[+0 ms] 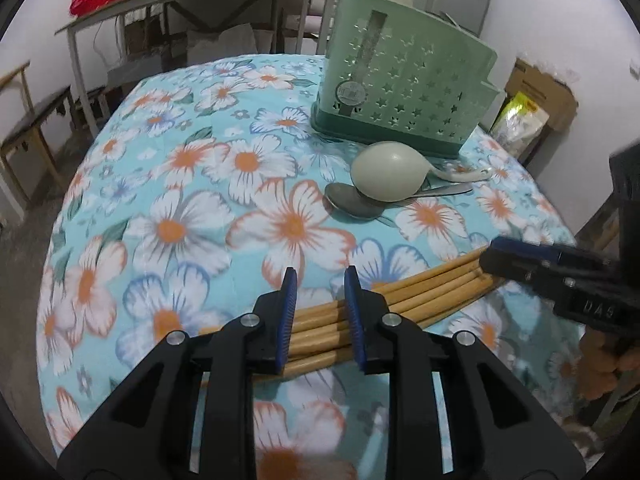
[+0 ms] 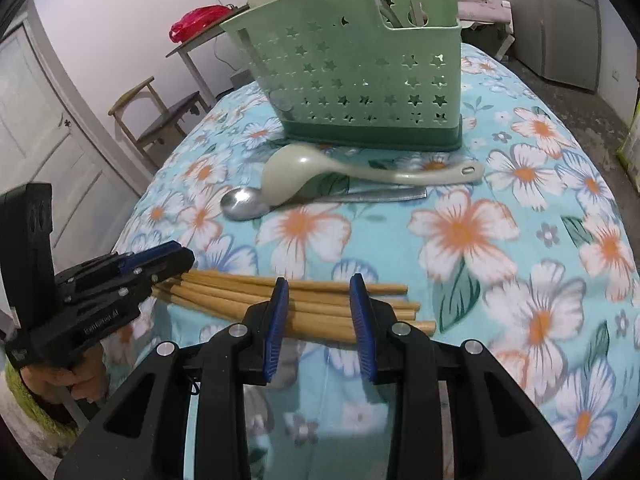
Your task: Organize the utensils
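Straddling a bundle of wooden chopsticks (image 1: 400,300) on the floral tablecloth (image 1: 180,200), my left gripper (image 1: 320,312) stood with jaws apart, nothing clamped. My right gripper (image 2: 320,320) was likewise parted over the same bundle near its other end. Beyond lay a pale green ladle (image 2: 304,176) resting across a metal spoon (image 2: 244,202), just before the green star-perforated utensil holder (image 2: 360,68).

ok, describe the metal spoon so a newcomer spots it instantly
Start at the green star-cut caddy on the floral tablecloth. Just in front of it lie two spoons; the metal spoon is the flat silver one, its bowl partly under the pale plastic ladle.
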Available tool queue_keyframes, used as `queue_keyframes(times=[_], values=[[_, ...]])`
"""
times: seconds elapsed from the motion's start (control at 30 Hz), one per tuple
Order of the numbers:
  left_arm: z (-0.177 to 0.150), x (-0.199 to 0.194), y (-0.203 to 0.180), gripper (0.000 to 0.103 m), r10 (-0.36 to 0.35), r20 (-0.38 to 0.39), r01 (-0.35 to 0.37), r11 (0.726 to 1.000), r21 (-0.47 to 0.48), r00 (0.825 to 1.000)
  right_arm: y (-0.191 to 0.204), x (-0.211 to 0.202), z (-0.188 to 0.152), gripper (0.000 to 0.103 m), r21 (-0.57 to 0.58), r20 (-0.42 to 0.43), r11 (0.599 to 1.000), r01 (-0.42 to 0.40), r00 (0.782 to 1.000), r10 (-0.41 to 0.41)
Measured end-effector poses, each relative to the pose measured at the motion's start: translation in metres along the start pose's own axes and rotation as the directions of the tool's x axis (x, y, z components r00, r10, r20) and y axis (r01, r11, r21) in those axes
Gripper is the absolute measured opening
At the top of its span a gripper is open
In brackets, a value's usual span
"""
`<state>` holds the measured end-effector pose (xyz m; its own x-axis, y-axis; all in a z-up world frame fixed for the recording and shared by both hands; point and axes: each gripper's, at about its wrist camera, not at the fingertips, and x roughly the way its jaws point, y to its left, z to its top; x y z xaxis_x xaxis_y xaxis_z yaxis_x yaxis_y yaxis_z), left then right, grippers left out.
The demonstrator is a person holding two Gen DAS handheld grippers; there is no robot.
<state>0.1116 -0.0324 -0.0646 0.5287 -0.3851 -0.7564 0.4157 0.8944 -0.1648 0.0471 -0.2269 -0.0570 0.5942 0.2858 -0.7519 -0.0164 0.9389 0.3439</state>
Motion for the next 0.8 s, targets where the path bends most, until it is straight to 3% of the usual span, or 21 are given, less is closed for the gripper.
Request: queue_keyframes(times=[0.2, 0.33, 0.43, 0.5, 0.8], values=[[0.002, -0.016, 0.007, 0.023, -0.062, 0.021, 0.064, 0.994, -0.09, 0.998, -0.003, -0.017, -0.012, 0.032, 0.032, 0.024, 0.999, -0.026, 0.999, 0.025], [0.017, -0.016, 0.017, 0.023, -0.149, 0.041, 0.154, 0.968, -0.2, 0.988, -0.001, -0.028, -0.01, 0.04, 0.025, 0.06, 1.0, -0.019, 0.998, 0.018], [0.032, 0.0, 0.03, 0.023, -0.219, 0.022, 0.214, 0.921, -0.326, 0.976, 0.001, -0.039, -0.006, 0.046, 0.003, 0.104, 1.0, -0.012, 0.994, 0.011], [0.039, 0.016, 0.04, 0.023, -0.27, 0.012, 0.251, 0.875, -0.414, 0.963, -0.001, -0.043, -0.002, 0.046, 0.008, 0.117, 1.0, -0.025, 0.993, 0.024], [0.037, 0.064, 0.055, 0.023, -0.394, -0.018, 0.306, 0.742, -0.596, 0.919, -0.011, -0.036, 0.007, 0.047, 0.035, 0.104, 0.999, -0.038, 0.994, 0.035]])
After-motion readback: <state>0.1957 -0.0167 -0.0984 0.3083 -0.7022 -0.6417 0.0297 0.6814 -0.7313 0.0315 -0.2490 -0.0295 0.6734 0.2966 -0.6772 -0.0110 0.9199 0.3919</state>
